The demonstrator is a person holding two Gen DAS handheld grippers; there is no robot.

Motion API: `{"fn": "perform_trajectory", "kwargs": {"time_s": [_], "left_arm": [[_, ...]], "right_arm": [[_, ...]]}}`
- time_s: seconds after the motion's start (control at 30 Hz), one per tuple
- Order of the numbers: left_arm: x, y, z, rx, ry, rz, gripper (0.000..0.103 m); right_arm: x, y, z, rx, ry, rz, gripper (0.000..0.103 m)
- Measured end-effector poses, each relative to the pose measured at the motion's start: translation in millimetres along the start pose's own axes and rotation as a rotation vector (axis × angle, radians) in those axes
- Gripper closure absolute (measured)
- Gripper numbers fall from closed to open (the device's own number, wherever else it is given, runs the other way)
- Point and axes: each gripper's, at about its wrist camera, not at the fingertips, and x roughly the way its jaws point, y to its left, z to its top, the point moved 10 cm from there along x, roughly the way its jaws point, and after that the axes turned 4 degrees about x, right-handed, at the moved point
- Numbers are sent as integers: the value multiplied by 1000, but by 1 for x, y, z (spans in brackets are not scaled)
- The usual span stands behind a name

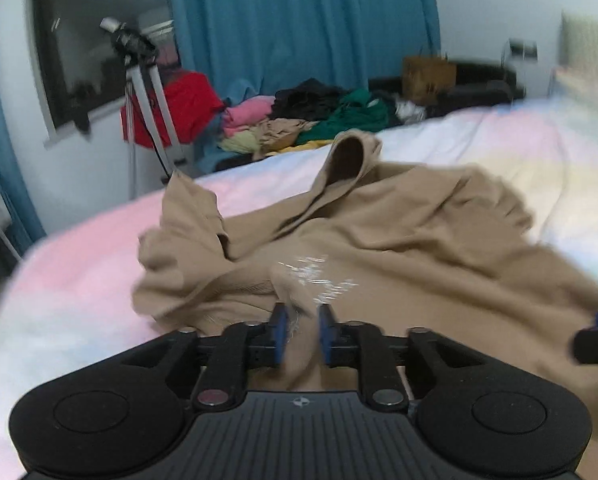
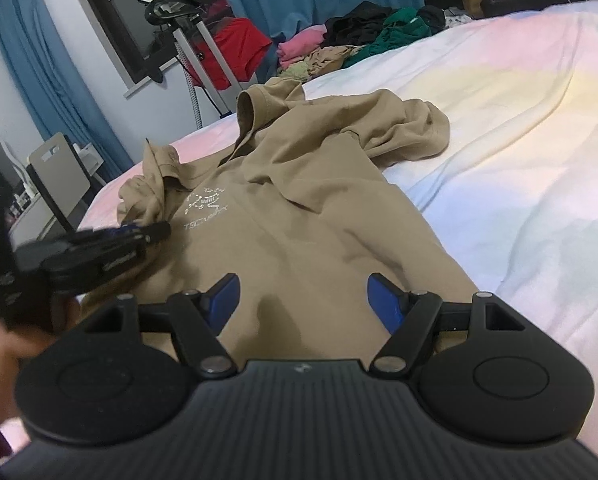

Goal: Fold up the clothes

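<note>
Left hand-held gripper [image 1: 302,330] pinches tan hoodie [image 1: 399,248]; right hand-held gripper [image 2: 304,300] spread.

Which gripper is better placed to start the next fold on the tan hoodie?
Probably left: the left gripper pinches a ridge of the tan hoodie, while the right gripper hangs open above it.

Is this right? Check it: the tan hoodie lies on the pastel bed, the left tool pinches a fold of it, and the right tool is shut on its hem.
One thing is wrong: the right tool is open, its blue fingers spread above the tan hoodie, as the right wrist view shows. The hoodie does lie on the pastel bed, and the left tool does pinch a fold of it.
</note>
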Motion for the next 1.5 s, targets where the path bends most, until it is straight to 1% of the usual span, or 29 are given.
{"fn": "perform_trajectory", "kwargs": {"time_s": [0.03,0.07,0.1,0.17,0.23,0.3,0.37,0.43,0.5,0.53,0.57,0.63,0.7,0.73,0.77,0.8,0.83,0.93,1.0,1.1,1.13,1.2,1.27,1.3,1.37,1.4,1.43,1.5], "left_arm": [[-6,4,-1,-40,-18,-15,71],[-12,11,-1,-76,-38,-24,64],[-18,19,-1,-122,-56,-32,60],[-28,39,0,-235,-84,-38,51],[-29,61,2,-359,-104,-30,49],[-24,91,-1,-495,-107,18,47],[-14,120,-10,-651,-90,61,45],[2,144,-23,-841,-66,60,46],[17,157,-38,-956,-6,89,47],[24,160,-44,-998,30,106,49],[29,160,-45,-1021,41,106,51],[36,157,-38,-1042,16,74,53],[42,155,-30,-1029,-3,72,54],[45,154,-26,-1017,-6,70,63],[48,153,-24,-1006,-4,63,77],[49,153,-21,-990,-4,69,85],[47,154,-18,-971,-6,88,98],[39,156,-8,-903,-17,141,98],[30,160,2,-825,-28,175,99],[10,186,21,-697,-20,244,99],[4,196,28,-643,-11,278,99],[-5,219,44,-509,18,377,99],[-11,243,56,-364,58,520,99],[-14,254,57,-341,79,579,99],[-19,276,49,-389,120,666,98],[-20,284,43,-443,122,677,97],[-22,289,35,-509,107,662,91],[-27,293,19,-563,98,650,77]], "right_arm": [[0,-1,0,5,2,1,31],[0,-1,0,9,4,3,31],[-1,-2,0,14,6,4,31],[-1,-3,0,23,9,7,31],[-2,-4,0,32,13,10,31],[-1,-4,0,38,18,9,31],[0,-5,0,44,22,9,31],[1,-6,-1,50,26,8,31],[2,-7,-2,52,31,7,31],[3,-8,-2,52,33,7,31],[4,-8,-3,52,36,5,31],[9,-10,-8,46,48,-8,31],[13,-11,-12,40,61,-15,31],[14,-10,-12,33,59,-17,31],[14,-10,-12,27,58,-19,30],[14,-10,-13,26,58,-18,29],[14,-10,-13,24,58,-18,29],[14,-9,-14,17,55,-19,31],[13,-8,-14,9,52,-23,31],[13,-6,-16,-18,48,-34,30],[14,-4,-17,-31,46,-39,29],[16,-3,-18,-52,45,-46,29],[17,-2,-18,-59,43,-50,29],[18,-2,-18,-62,42,-51,29],[20,-2,-18,-68,39,-54,29],[21,-1,-18,-71,37,-56,29],[22,-1,-18,-73,36,-59,29],[23,1,-18,-82,34,-64,29]]}}
